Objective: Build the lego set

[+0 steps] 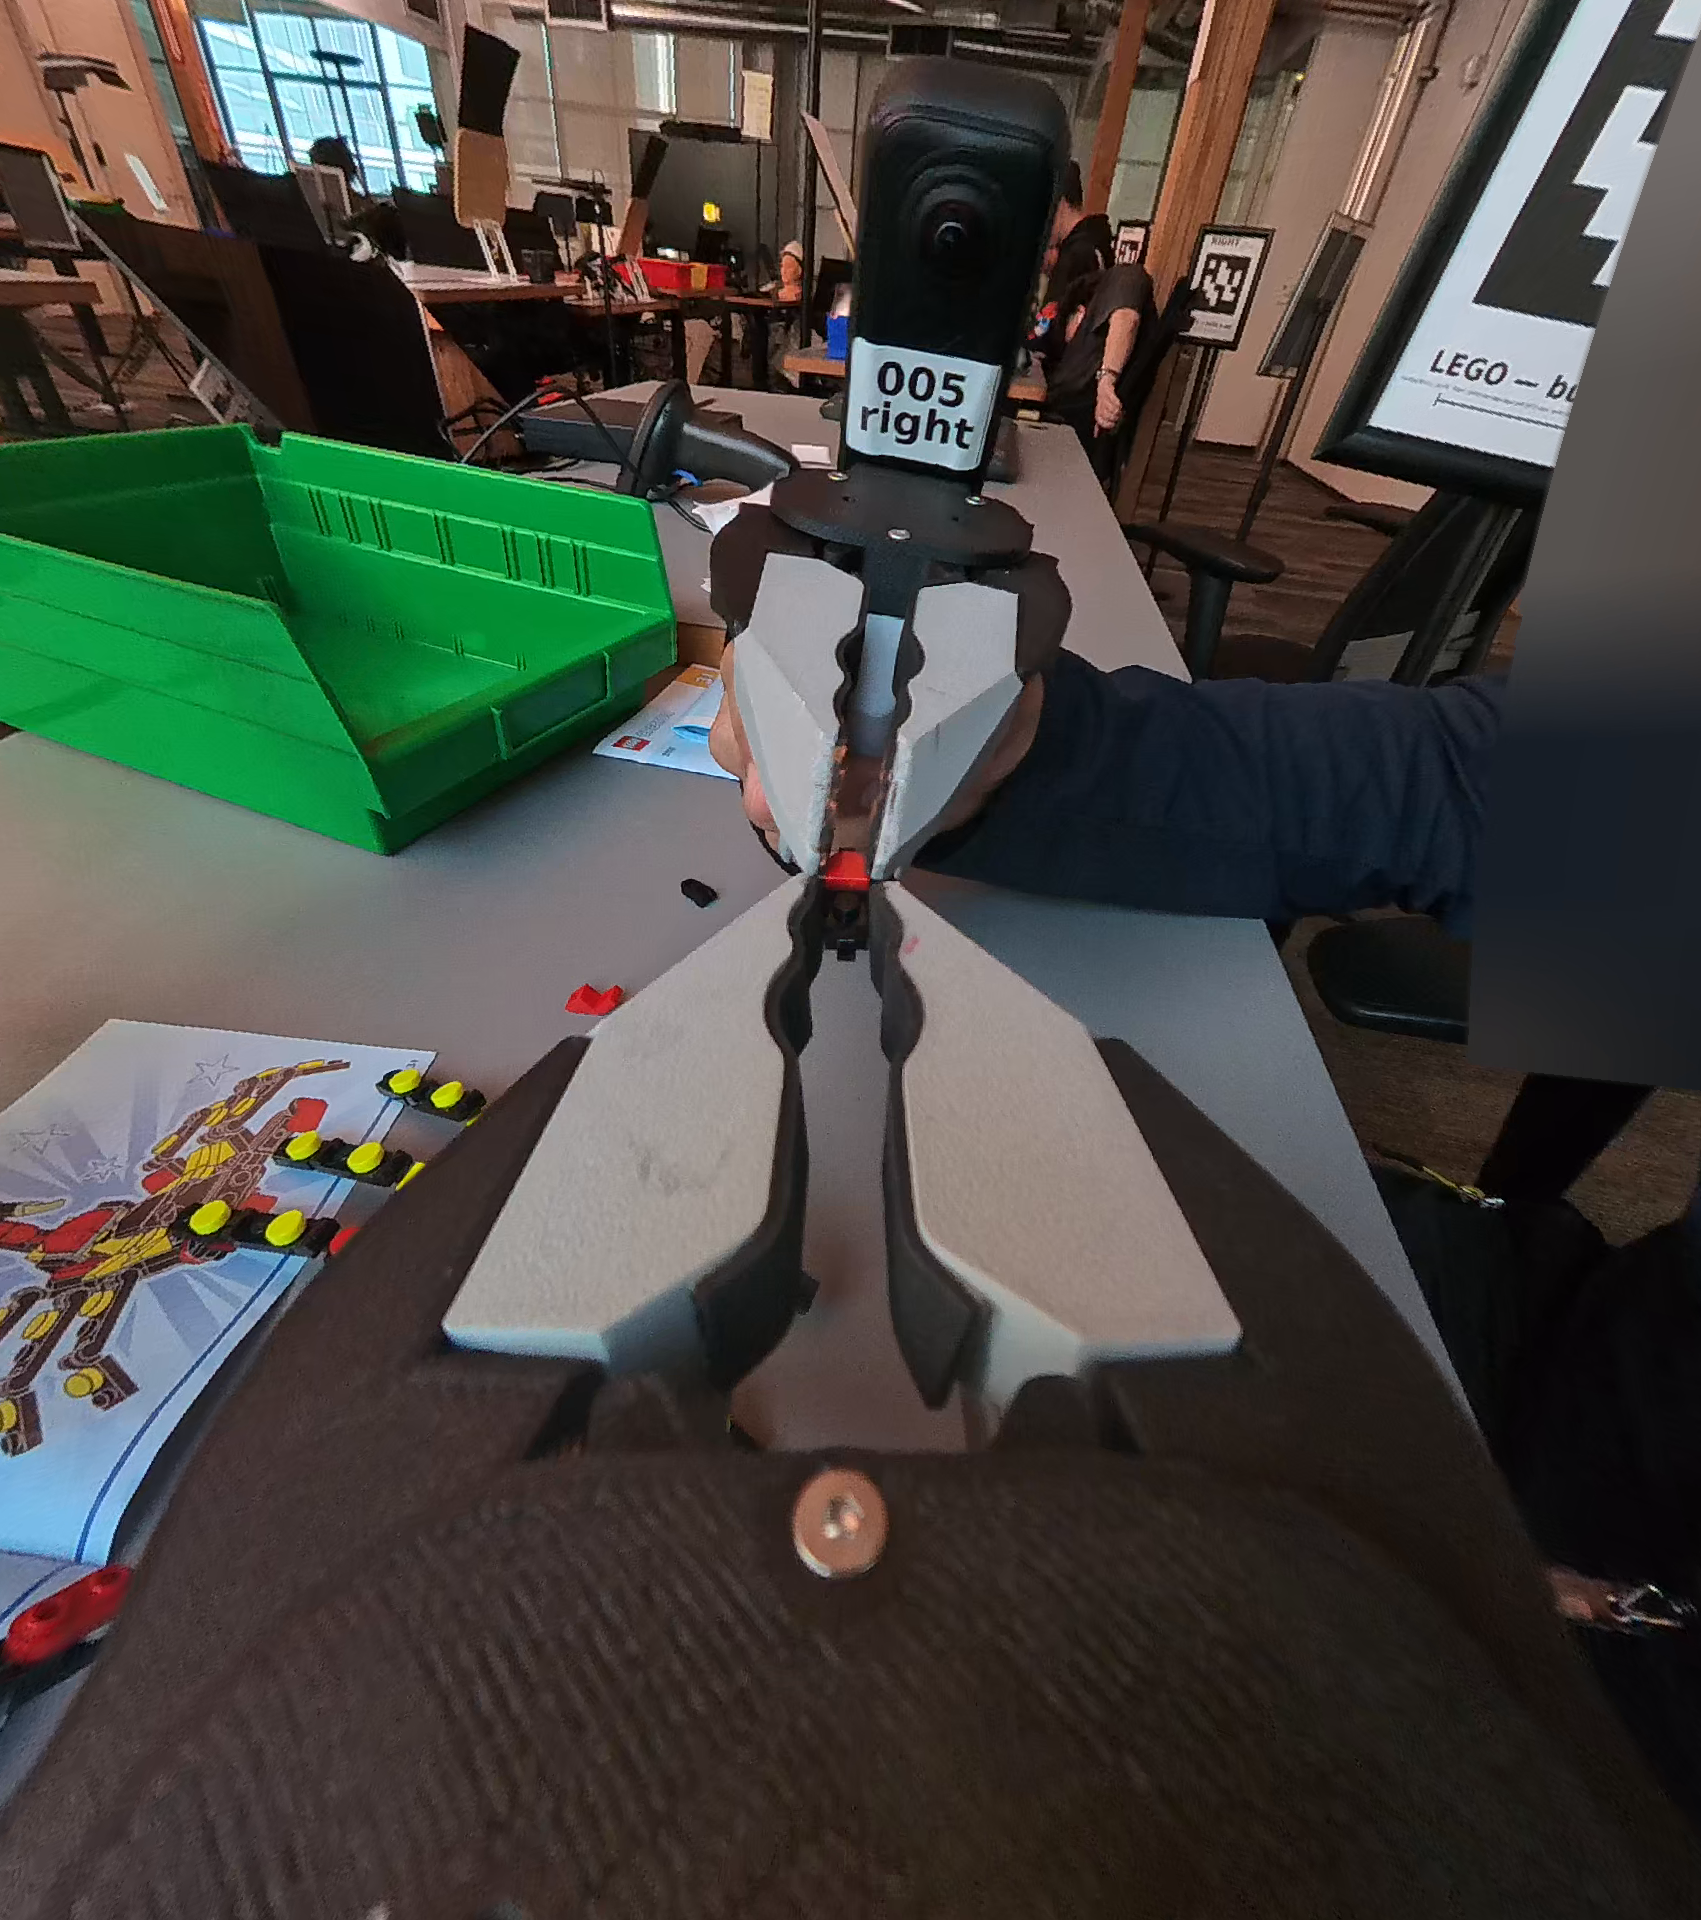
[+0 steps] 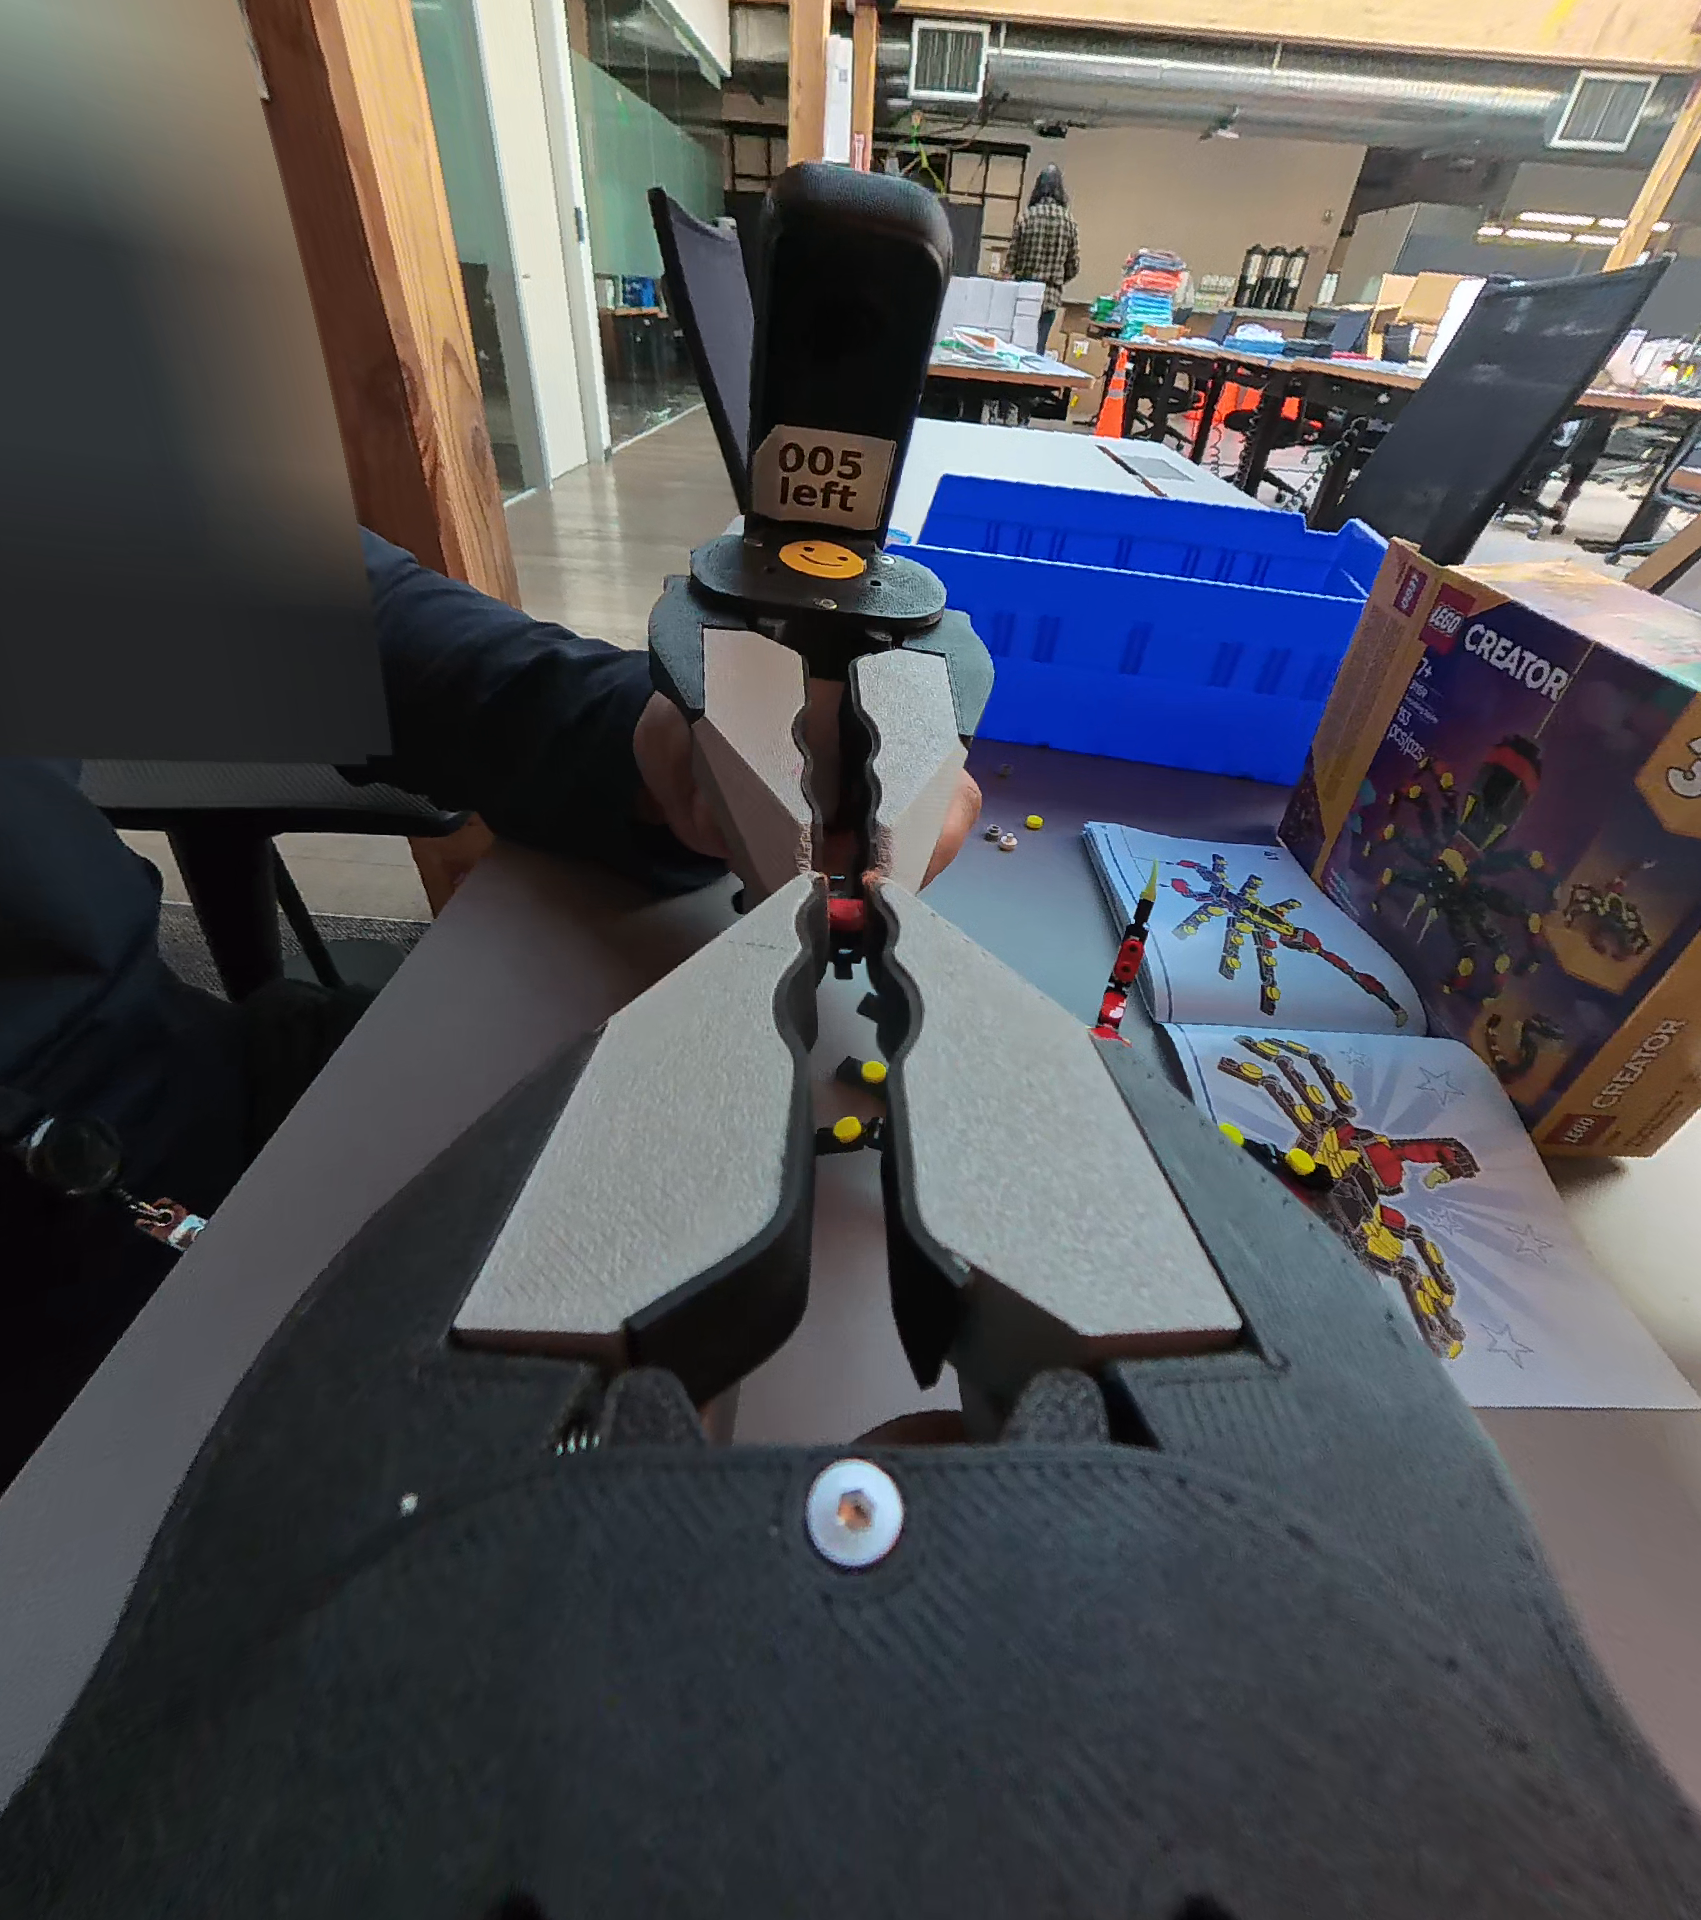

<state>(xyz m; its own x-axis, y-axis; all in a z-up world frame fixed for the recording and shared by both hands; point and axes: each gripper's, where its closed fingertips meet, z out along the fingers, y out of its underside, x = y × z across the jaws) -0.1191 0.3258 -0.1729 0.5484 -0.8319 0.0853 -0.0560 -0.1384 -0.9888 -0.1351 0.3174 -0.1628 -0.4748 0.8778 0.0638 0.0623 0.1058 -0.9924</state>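
1. The left gripper [image 1: 844, 914] and the right gripper [image 2: 846, 914] meet tip to tip above the grey table [image 1: 202, 914]. Each has pale, grainy wedge-shaped fingers lined with black wavy-edged pads.
2. Both are narrowed onto one small lego piece [image 1: 844, 871] — a red block on top with black parts below it. The left gripper pinches the black lower part and the right gripper pinches the red top; the piece hangs clear of the table.
3. Beyond the lego piece and to its left in the left wrist view sits a green bin [image 1: 306, 623]: smooth moulded plastic, slotted inner walls, open front lip, tilted.
4. Between the bin and the lego piece the table holds a tiny black part [image 1: 698, 891] and a red angled part [image 1: 594, 1000], well apart from each other.
5. Near the left gripper's body lies a glossy instruction booklet [image 1: 77, 1299], flat and open, with black strips topped by round yellow studs [image 1: 430, 1093] lying on it.
6. In the right wrist view, right of the lego piece, a slim red-and-black assembly [image 2: 1126, 961] lies on the booklet pages, a printed cardboard box [image 2: 1573, 831] stands behind them, and a blue bin [image 2: 1137, 634] sits farther back.
7. The table edge runs close on the person's side — a dark sleeve [image 1: 1241, 790] crosses it.
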